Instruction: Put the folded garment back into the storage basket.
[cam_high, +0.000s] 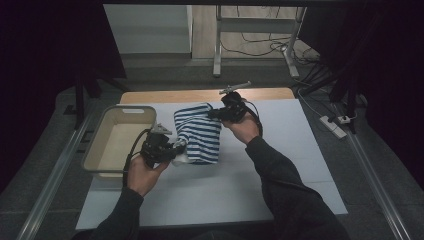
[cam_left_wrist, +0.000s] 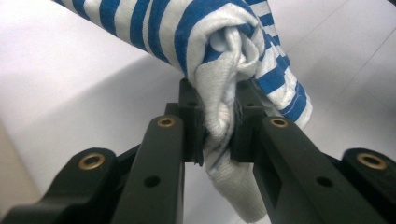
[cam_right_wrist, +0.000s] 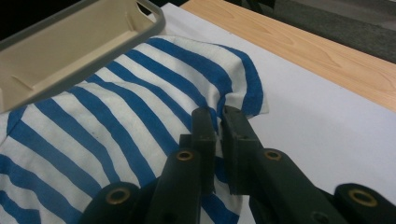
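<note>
Inspection at the table: a blue-and-white striped garment (cam_high: 198, 133) hangs folded between two hand-held grippers above the white table cover (cam_high: 280, 190), near its centre. A beige plastic basket (cam_high: 102, 145) stands at nine o'clock from the garment, touching or just beside its left edge as seen from the high view.

The left gripper (cam_high: 176, 146), at the garment's seven o'clock corner, has its jaws pinched on a bunched roll of fabric (cam_left_wrist: 219, 112); in the left gripper view the cloth is squeezed between the pads and a loose tail droops below them. The right gripper (cam_high: 216, 114), at the garment's one o'clock corner, has its jaws pressed together on a flat fold of the hem (cam_right_wrist: 219, 116).

Judgement: the step in hand appears to be carrying the folded garment toward the basket. To do it well, both pinches should hold firm, and the two hands should travel together toward nine o'clock so the fold neither stretches nor sags. The garment should clear the basket's near rim before it is lowered. The left grip is on a thick wad with a hanging tail, which may catch the rim.
</note>
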